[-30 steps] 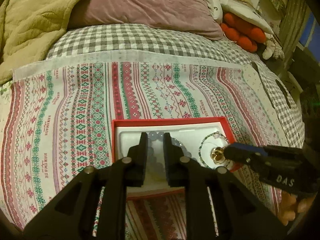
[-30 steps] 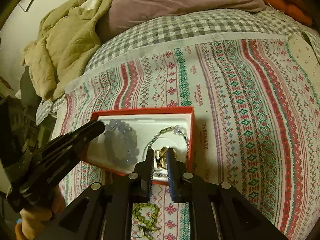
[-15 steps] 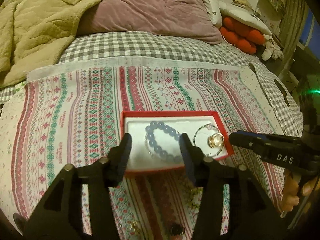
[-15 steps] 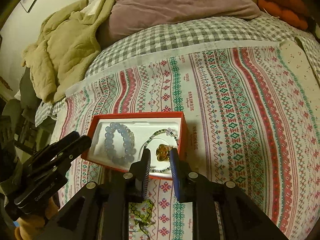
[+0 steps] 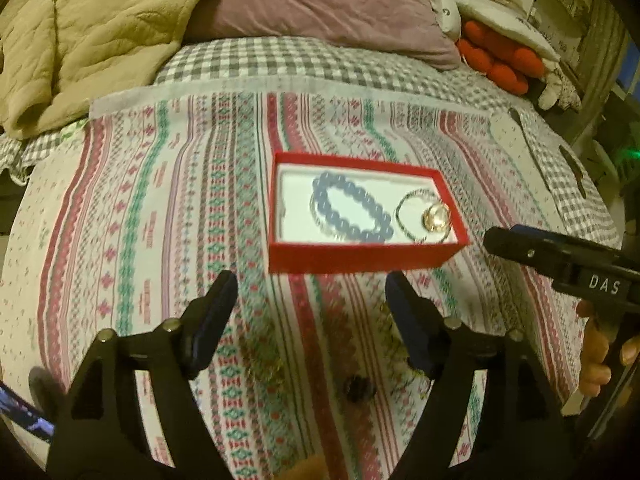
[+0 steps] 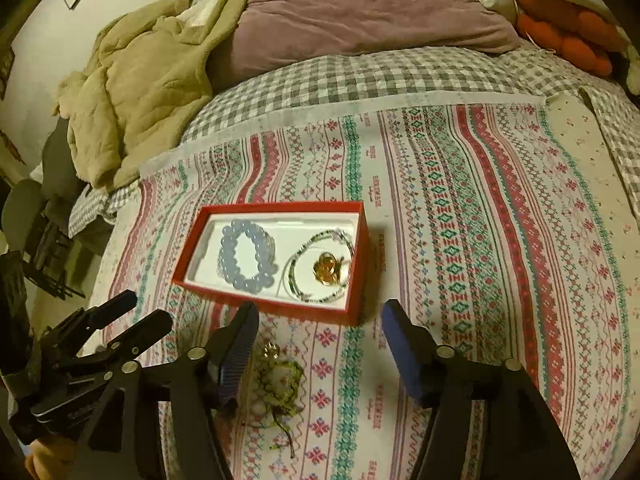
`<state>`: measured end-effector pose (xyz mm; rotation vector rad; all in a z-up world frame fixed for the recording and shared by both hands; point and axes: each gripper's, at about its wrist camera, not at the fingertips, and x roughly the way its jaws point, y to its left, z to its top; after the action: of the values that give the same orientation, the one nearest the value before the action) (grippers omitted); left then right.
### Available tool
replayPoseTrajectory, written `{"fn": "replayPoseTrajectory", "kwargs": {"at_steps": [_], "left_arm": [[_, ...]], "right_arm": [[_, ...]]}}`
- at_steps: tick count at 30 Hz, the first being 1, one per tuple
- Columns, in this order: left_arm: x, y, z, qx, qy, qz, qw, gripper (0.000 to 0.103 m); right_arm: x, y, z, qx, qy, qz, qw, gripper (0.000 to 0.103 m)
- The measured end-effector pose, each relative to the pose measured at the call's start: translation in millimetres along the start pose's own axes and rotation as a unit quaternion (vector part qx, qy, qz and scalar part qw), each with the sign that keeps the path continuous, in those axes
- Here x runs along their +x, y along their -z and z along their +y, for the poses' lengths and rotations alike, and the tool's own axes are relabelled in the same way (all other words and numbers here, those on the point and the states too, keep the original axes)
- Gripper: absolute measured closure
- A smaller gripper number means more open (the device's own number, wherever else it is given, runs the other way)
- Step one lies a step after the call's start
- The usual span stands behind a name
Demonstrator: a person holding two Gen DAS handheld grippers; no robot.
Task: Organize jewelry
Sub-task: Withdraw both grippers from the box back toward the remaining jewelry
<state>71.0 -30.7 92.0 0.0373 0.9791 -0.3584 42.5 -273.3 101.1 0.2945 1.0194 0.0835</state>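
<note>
Both claws have just been opening, and nothing sits between the jaws of either. The left claw (image 5: 310,292) stands wide over the striped cloth (image 5: 160,208) spread on the bed, just short of the near wall of the red box (image 5: 360,258). The right claw (image 6: 320,320) is also wide, hanging in front of the box's near right corner.

Inside the box lie a blue bead bracelet (image 6: 246,256) on the left, and on the right a thin beaded chain (image 6: 320,268) looped around an amber-gold piece (image 6: 326,268), perhaps a ring or pendant. These look like finished placements, so the step in hand appears to be the release and pull-back after dropping items in.

Loose pieces are not yet put away: a tangle of green cord with pale beads (image 6: 280,380) lies on the cloth just beside the right claw's left finger, and a small dark item (image 5: 358,388) sits between the left claw's fingers, lower in the view, too blurred to identify.

The next move likely calls for lowering a claw over one loose piece, most handily the right one over the green tangle, and closing gently, since the cord is limp and may snag or trail when lifted toward the box.
</note>
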Motion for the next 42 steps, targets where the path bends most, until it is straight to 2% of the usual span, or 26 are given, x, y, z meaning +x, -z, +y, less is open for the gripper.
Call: {"fn": "replayPoseTrajectory", "kwargs": {"at_steps": [5,7,9,15,28,36,39,42], "left_arm": [[-1,14,-1,0.009,-0.009,0.016,0.9998,0.014],[1,20,-1,0.012,-0.009,0.025,0.9996,0.004],[2,27,-2,0.017,-0.01,0.031,0.9993,0.002],[3,44,0,0.02,-0.004,0.044,0.9988,0.001],[14,94,7,0.063,-0.029,0.065,0.9955,0.001],[26,106,4,0.082,-0.03,0.063,0.9942,0.001],[26,102,1,0.082,-0.02,0.055,0.9949,0.001],[23,98,-6,0.082,0.007,0.045,0.9956,0.001]], "right_arm": [[-3,9,-2,0.003,0.013,0.005,1.0,0.027],[-3,13,-3,0.002,0.022,0.008,1.0,0.024],[-3,16,-3,0.001,0.031,0.009,0.999,0.019],[0,30,-2,-0.018,0.056,0.013,0.998,0.011],[18,86,-1,-0.102,0.088,0.046,0.99,0.01],[34,103,1,-0.13,0.089,0.07,0.985,0.01],[39,104,1,-0.131,0.088,0.078,0.984,0.01],[43,103,1,-0.131,0.089,0.084,0.984,0.01]]}}
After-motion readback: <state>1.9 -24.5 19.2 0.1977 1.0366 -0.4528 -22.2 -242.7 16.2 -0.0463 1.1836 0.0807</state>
